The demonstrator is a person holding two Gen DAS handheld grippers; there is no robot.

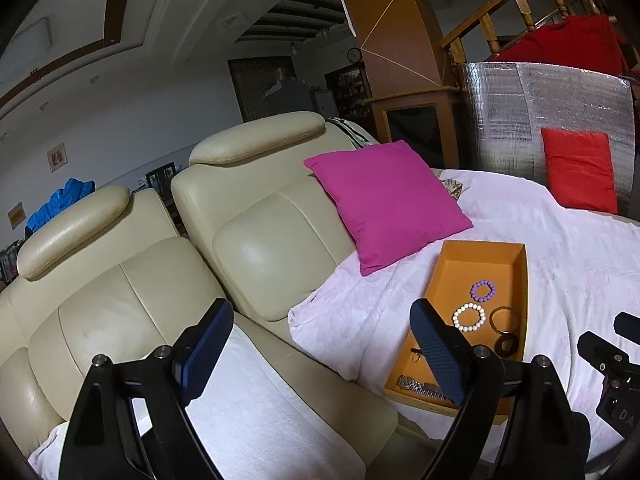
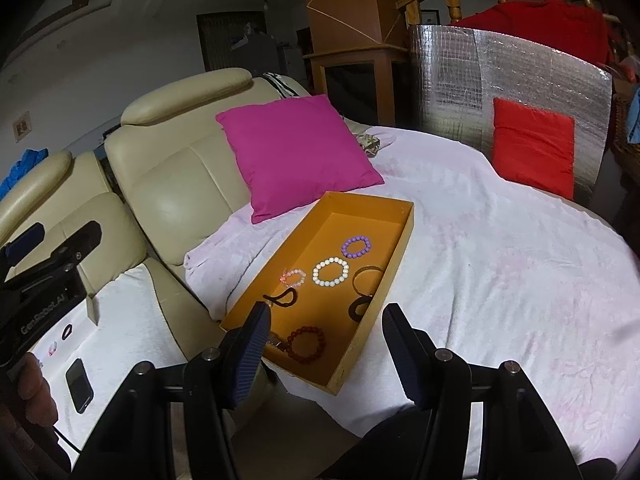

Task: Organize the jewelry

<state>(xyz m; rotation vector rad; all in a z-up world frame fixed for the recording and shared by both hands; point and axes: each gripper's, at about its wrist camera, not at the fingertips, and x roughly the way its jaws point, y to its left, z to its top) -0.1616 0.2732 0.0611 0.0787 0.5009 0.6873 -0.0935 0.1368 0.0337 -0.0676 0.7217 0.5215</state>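
The shallow orange cardboard tray (image 2: 400, 232) lies on the pale pink blanket (image 2: 500, 240), its long axis running away from both claws toward the magenta square cushion (image 2: 296, 152).

Inside it sit a purple beaded bracelet (image 2: 355, 247), a white beaded bracelet (image 2: 331, 271), a clear pink beaded bracelet (image 2: 294, 277), a thin gold bangle (image 2: 368, 280), a black elastic hair tie (image 2: 282, 298), a dark ring-shaped band (image 2: 359, 307) against the right wall, and a dark red beaded bracelet (image 2: 306, 343) nearest the claw. The left wrist view adds a silver metal watch (image 1: 420, 386) at the tray's near end.

The right gripper (image 2: 324, 354) is released, with its jaws spread wide and nothing between them. It sits just short of the tray's near end, so the red bracelet lies straight ahead and slightly left of its centre line.

The left gripper (image 1: 320, 356) is likewise spread and empty. The tray lies off to its right, behind its right finger, and cream leather sofa (image 1: 168, 240) fills the space ahead of it.

A few small pieces rest on the white towel (image 2: 132, 320) over the sofa arm: a dark ring (image 2: 67, 332), a small pinkish beaded piece (image 2: 52, 348) and a black phone (image 2: 79, 385). These lie left of the right claw, nearer the left one.

Most jewelry already lies in the tray. Whether the towel pieces are bound for it, I cannot tell. If they are, the left claw has the shorter reach.
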